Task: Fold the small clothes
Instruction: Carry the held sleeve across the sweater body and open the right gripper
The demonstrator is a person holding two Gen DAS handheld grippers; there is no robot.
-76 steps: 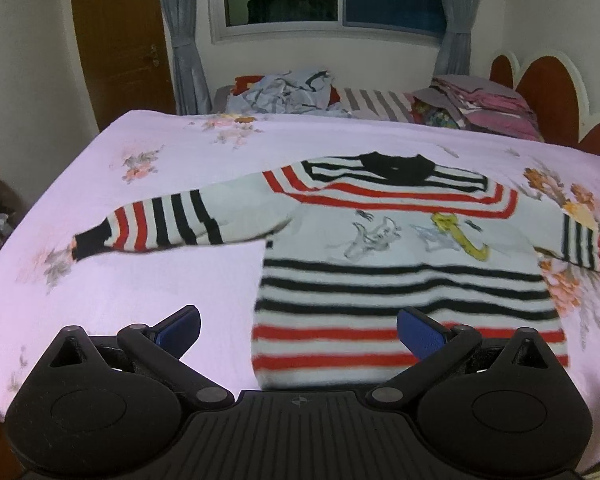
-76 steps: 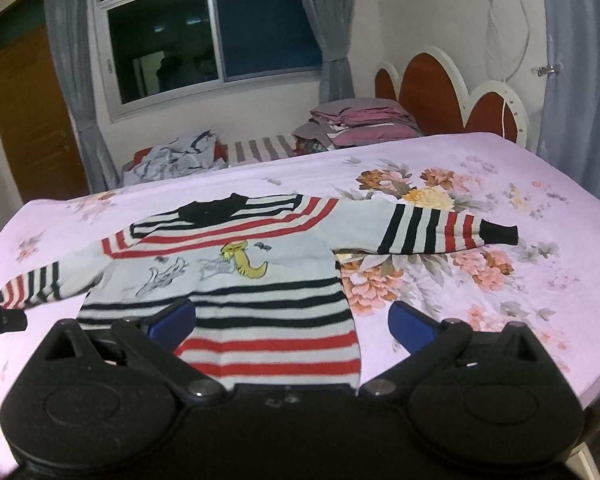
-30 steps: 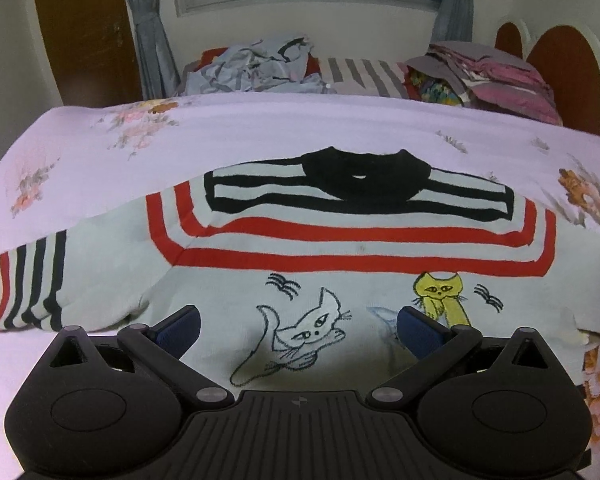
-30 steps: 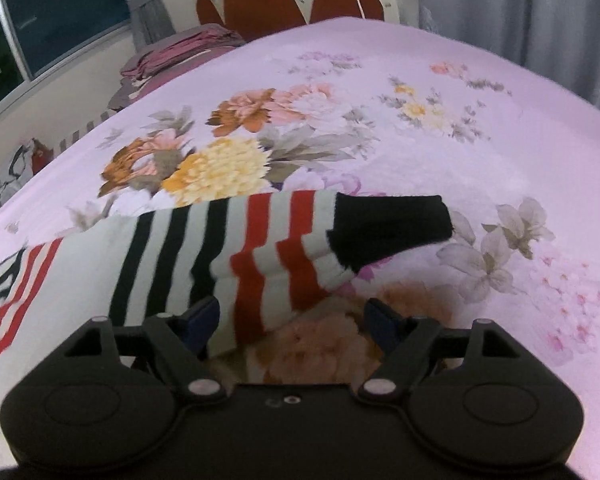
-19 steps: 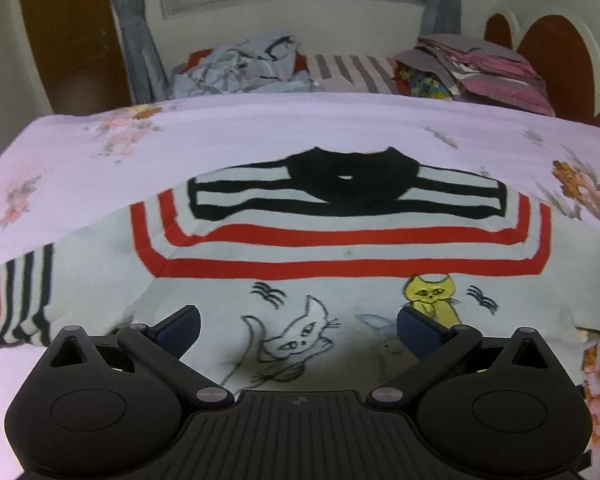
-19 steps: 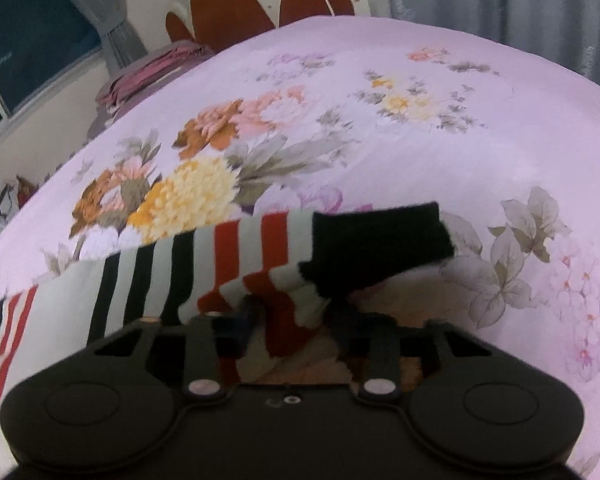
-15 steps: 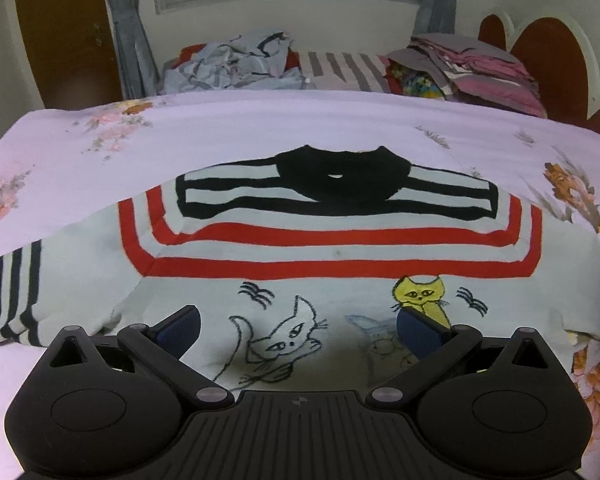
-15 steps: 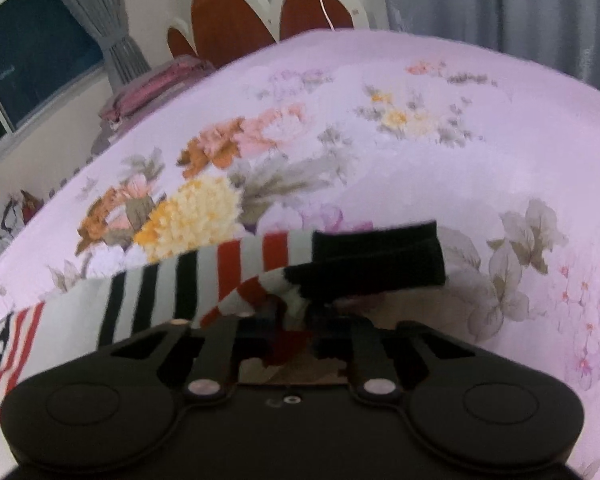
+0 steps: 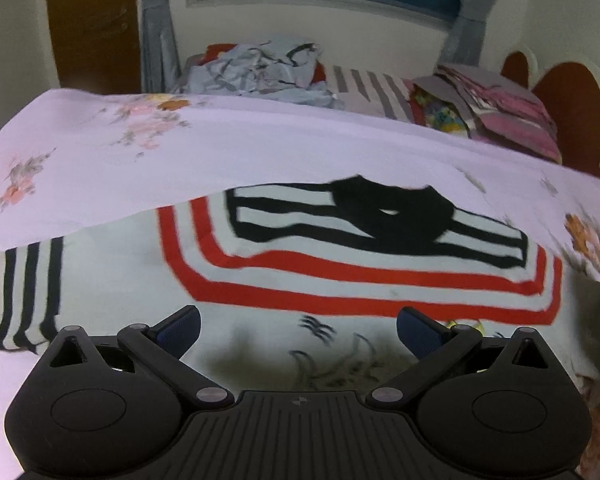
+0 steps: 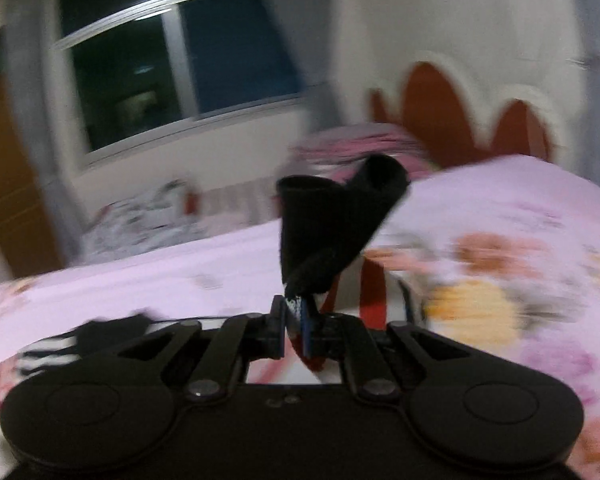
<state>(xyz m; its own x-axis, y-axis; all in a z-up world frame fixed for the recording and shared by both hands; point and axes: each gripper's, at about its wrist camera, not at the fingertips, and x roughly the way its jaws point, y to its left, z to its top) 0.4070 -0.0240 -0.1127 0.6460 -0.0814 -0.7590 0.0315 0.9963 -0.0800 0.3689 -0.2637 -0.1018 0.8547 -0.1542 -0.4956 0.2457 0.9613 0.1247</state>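
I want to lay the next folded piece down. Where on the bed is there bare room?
Bare sheet runs between the sweater and the clothes pile by the window. The far edge is crowded by that pile and the folded stack beside the headboard.

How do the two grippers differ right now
The left gripper has its jaws wide apart and holds nothing; the right gripper is shut on the sweater's black cuff. The left hovers over the sweater's chest; the right has the cuff raised off the bed. Both are black with blue pads.
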